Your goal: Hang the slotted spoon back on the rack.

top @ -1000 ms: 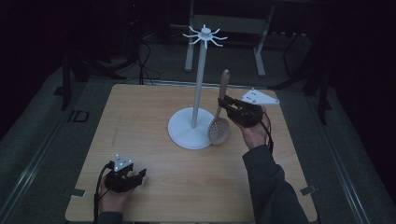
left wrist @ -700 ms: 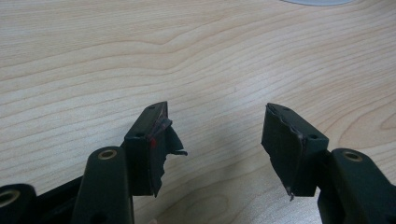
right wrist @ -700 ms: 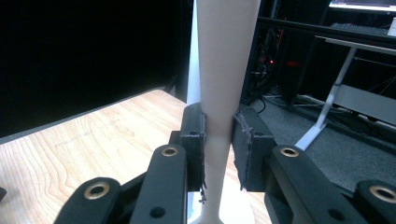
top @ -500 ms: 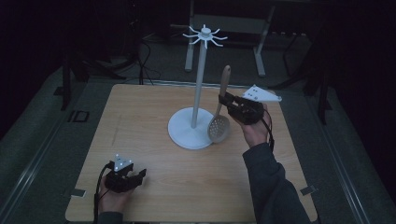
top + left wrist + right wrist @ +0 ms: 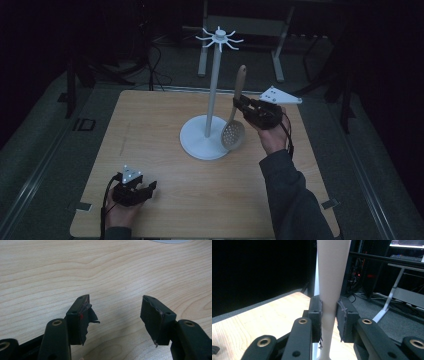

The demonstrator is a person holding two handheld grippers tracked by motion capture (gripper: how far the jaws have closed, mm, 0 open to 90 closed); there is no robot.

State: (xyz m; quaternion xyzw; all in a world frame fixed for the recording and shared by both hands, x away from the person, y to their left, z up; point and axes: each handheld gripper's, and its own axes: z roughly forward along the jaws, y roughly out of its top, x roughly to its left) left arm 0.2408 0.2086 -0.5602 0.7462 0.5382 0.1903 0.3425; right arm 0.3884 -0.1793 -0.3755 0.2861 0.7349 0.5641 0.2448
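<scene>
The right gripper (image 5: 243, 106) squeezes the spoon (image 5: 235, 125) by its handle, just beside the white stand (image 5: 214, 95); lift it slowly — keep it straight up — toward a hook; the left gripper (image 5: 148, 189) rests wide, holding nothing.

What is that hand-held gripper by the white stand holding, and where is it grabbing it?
The right hand-held gripper holds a slotted spoon by its handle, bowl hanging down.
</scene>
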